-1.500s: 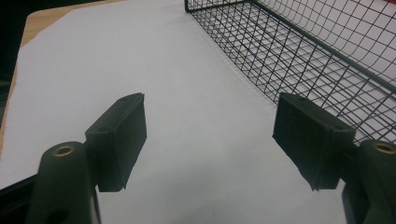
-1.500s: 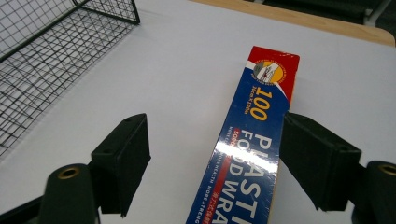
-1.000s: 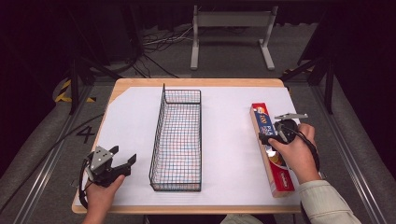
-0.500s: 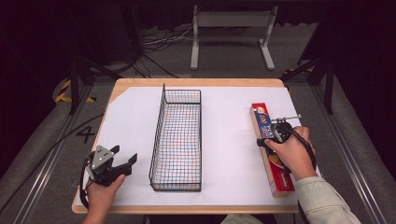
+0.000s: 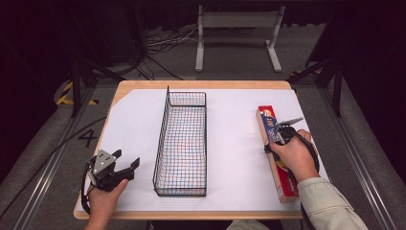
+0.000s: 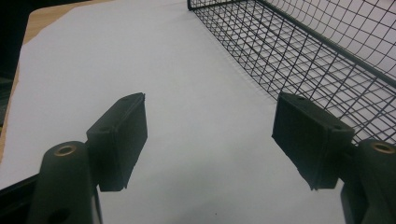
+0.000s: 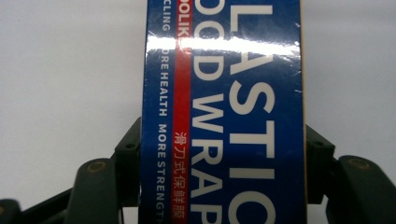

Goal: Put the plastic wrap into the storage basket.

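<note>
A long blue and red plastic wrap box (image 5: 267,119) lies lengthwise along the right side of the white-covered table (image 5: 234,143). My right gripper (image 5: 277,139) comes down over the middle of it. In the right gripper view the box (image 7: 224,93) stands between the jaws, which have just been closing, and both pads touch its long sides. My left gripper (image 5: 127,159) rests at the near left corner of the table, left of the wire basket (image 5: 163,139). In the left gripper view its jaws (image 6: 210,135) stand wide apart over bare white sheet with nothing between them.
The black wire basket (image 6: 317,51) stands empty in the middle of the table, long side running away from me. A metal stand (image 5: 237,21) and cables lie on the floor beyond the far edge. Dark floor surrounds the table.
The right hand has settled lower onto the box and its jaws have drawn in against the box's sides. The left hand has not moved.
</note>
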`<action>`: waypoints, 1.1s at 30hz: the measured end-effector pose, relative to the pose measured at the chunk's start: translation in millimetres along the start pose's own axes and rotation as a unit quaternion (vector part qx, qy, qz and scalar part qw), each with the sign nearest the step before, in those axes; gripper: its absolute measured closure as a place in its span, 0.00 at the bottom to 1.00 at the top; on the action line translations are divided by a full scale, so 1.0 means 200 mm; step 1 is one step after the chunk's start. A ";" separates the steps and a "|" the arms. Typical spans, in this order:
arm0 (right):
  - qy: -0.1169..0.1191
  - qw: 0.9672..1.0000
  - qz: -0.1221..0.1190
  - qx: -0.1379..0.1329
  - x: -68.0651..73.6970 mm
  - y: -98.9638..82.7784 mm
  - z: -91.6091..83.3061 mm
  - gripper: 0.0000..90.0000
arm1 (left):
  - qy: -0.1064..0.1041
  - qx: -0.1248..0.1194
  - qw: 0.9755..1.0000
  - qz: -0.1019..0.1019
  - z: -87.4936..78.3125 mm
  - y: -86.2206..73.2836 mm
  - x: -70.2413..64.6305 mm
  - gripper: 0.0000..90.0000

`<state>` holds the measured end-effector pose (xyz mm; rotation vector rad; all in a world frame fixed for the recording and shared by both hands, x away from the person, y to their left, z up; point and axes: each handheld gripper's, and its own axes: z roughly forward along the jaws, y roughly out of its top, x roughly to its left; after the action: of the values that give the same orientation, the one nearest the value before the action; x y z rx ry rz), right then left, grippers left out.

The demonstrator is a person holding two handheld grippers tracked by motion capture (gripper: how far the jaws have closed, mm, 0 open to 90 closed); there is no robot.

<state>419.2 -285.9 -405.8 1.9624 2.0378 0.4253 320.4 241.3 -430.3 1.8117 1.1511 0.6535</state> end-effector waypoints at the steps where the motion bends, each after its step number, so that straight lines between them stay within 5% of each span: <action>1: -0.004 1.000 -0.001 0.002 0.00 0.00 0.00 0.44 | 0.000 0.000 1.000 0.000 0.00 0.00 0.00 0.30; 14: 0.012 0.999 0.037 0.000 0.02 0.03 -0.07 0.45 | 0.000 -0.001 1.000 0.001 0.01 0.00 0.00 0.30; 33: 0.027 0.998 0.040 -0.029 0.12 0.13 -0.30 0.44 | 0.002 -0.006 1.000 -0.001 -0.01 0.00 0.00 0.30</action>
<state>418.4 -262.8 -341.1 2.0238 1.9616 0.5553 319.2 242.2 -428.7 1.7992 1.1499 0.6614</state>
